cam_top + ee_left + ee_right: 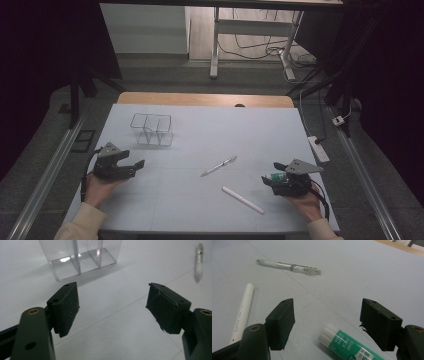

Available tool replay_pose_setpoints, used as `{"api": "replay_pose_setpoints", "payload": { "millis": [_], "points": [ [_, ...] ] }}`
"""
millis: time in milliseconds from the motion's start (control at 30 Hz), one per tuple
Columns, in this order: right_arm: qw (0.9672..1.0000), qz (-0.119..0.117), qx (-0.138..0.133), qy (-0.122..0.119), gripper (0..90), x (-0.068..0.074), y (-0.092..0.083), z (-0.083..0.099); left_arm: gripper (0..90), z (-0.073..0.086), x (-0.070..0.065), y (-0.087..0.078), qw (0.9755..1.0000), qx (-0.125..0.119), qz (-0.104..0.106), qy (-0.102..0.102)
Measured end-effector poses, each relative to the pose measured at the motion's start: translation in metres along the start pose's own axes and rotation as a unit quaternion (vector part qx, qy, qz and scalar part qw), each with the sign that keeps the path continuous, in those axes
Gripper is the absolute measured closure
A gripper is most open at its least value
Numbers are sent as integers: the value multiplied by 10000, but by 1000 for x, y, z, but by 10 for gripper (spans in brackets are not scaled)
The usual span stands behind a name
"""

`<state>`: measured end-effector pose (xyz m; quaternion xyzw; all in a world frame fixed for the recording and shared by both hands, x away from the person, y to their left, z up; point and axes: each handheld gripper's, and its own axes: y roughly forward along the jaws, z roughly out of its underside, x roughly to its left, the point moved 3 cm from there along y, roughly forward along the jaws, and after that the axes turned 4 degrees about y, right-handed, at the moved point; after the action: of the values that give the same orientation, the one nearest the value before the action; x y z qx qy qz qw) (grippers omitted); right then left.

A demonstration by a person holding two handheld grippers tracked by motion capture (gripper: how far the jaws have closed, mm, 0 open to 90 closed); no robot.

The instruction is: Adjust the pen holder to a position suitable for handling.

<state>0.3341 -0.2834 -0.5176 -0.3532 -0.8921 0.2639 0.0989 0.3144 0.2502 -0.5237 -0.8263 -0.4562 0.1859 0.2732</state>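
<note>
A clear plastic organiser [151, 129] with compartments stands at the back left of the white mat; in the left gripper view the organiser [80, 260] is just ahead of the jaws. My left gripper [136, 167] [112, 297] is open over bare mat, nothing between its pads. A clear pen [219, 166] [289, 265] lies mid-table, and a white marker [242, 199] [242, 312] lies nearer the front. A green glue stick [278, 176] [347, 346] lies on the mat between the jaws of my right gripper [272, 173] [327, 312], which is open; its pads stand clear of the stick.
The white mat [210, 130] covers a wooden table [205, 99]. A power strip [318, 149] and cables lie on the floor to the right. Metal rails run along both sides, and a desk frame [215, 45] stands beyond.
</note>
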Motion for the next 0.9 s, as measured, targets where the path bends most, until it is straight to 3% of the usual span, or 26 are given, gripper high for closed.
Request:
{"api": "replay_pose_setpoints", "payload": {
  "millis": [300,467,633,800,833,867,900],
  "points": [
    [10000,-49,-29,-2,272,3,2,-1,341,-1,10,9,9999,86,-73,15],
    [10000,-43,-81,37,272,4,2,-1,377,-1,14,14,9999,109,22,-45],
    [9999,-38,-117,35,272,4,0,-2,449,-2,20,15,9999,122,-105,-26],
    [9999,9,-93,44,273,3,1,-2,602,-3,29,21,9996,188,-179,-60],
    [9999,5,-103,48,273,3,1,-2,699,-3,32,22,9995,216,-209,-73],
    [9999,5,-103,48,273,3,1,-2,699,-3,34,24,9995,204,-205,-126],
    [9999,29,-88,38,273,3,1,-2,794,-3,37,24,9994,203,-252,-144]
  ]
}}
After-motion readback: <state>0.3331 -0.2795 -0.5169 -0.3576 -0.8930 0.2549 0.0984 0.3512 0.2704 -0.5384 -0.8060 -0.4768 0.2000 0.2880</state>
